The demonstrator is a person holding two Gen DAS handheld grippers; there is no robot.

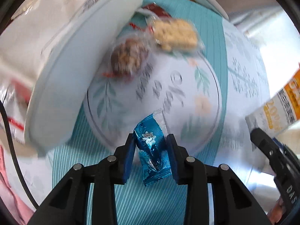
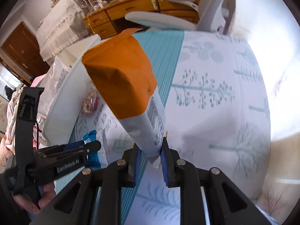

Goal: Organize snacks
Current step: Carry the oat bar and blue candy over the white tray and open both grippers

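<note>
The snacks are split between your two grippers and the desk below. Your left gripper [image 1: 151,146] has its fingers closed on a blue foil candy [image 1: 152,150] with a silver snowflake print; the blue pads press it from both sides and it hangs clear of the surface, its clear wrapper end pointing away from you. In the right wrist view the same candy [image 2: 90,137] peeks out past the left gripper [image 2: 88,146], which a hand [image 2: 40,200] carries at the lower left. Your right gripper [image 2: 150,151] has its fingers narrow, pinching the bottom seam of an orange and white snack pouch [image 2: 123,82], which stands up tilted away from the camera; the left wrist view catches that pouch [image 1: 281,105] at the right edge above the right gripper [image 1: 270,150]. Beyond the blue candy, two clear-wrapped snacks lie on the desk: a round nutty one [image 1: 129,58] and, just beside it, a pale biscuit-like one [image 1: 176,34], both blurred. They lie next to a white tray [image 1: 75,71] tilted on its edge at the left. All of it is over a cloth [image 2: 215,93] with teal stripes and leaf prints. A wooden dresser [image 2: 142,9] stands in the background
</note>
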